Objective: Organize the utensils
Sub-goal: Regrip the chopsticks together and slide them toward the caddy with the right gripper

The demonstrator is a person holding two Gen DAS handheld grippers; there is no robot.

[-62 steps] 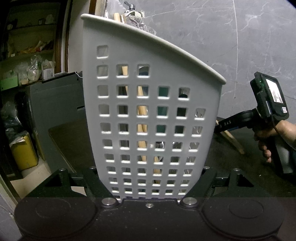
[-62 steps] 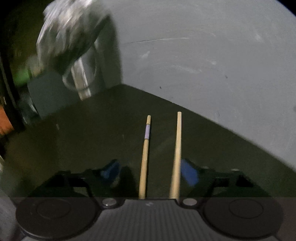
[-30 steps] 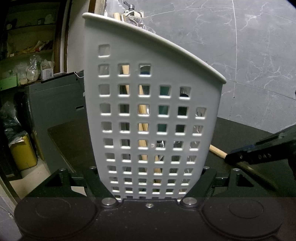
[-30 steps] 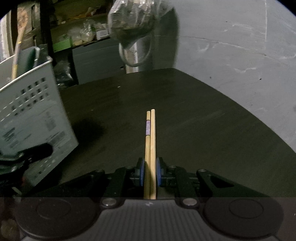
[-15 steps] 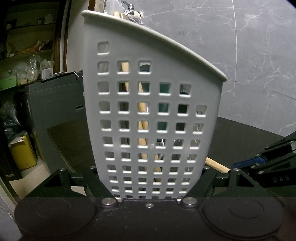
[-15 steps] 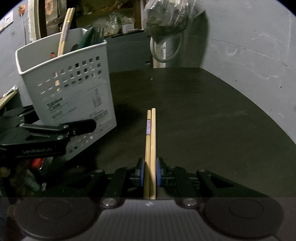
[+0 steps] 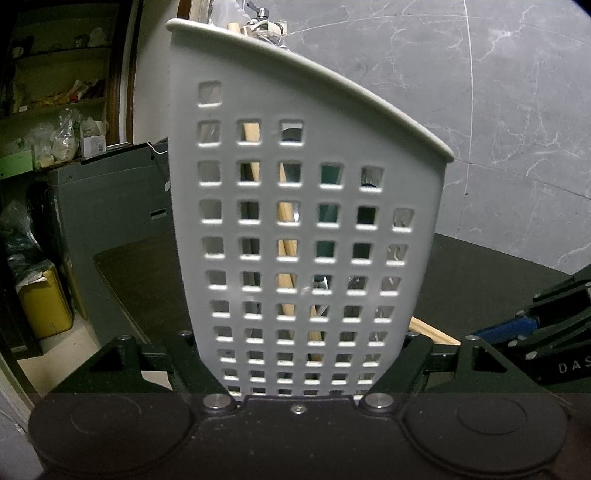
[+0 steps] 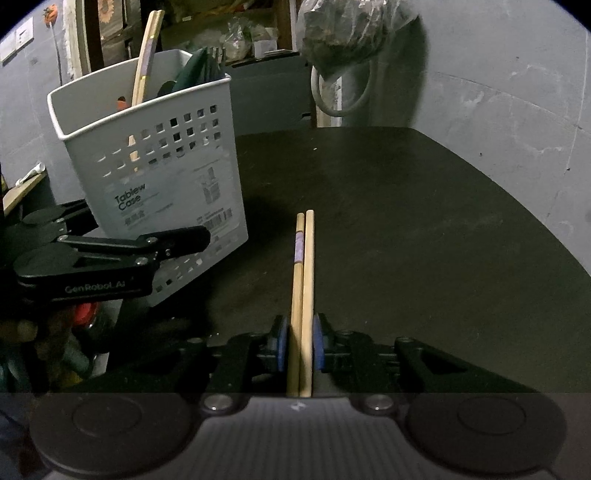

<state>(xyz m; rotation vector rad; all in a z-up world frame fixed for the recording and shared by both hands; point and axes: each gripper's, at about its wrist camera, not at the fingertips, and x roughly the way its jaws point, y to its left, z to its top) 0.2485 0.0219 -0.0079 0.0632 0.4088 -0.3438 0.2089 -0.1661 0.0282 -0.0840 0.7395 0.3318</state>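
Note:
My left gripper (image 7: pixel 299 369) is shut on the white perforated basket (image 7: pixel 306 221), one finger on each side of its lower wall. The basket (image 8: pixel 166 192) stands on the dark table (image 8: pixel 406 221) and holds wooden chopsticks, dark green utensils and metal cutlery. My right gripper (image 8: pixel 300 343) holds a pair of wooden chopsticks (image 8: pixel 303 288) between its blue pads; the jaws are opening slightly, and the sticks still sit between the pads, pointing forward over the table. The right gripper (image 7: pixel 517 328) is just right of the basket, with the chopsticks' tips (image 7: pixel 432 332) near its lower corner.
A filled plastic bag (image 8: pixel 347 33) hangs over the table's far edge with a grey ring below it. A grey cabinet (image 7: pixel 110 221) and a yellow box (image 7: pixel 44 306) stand past the table's left edge. A grey marble wall lies behind.
The right gripper has swung left with the chopsticks, so the basket now shows larger in its view. Its pads have parted slightly. The left gripper and basket have not moved.

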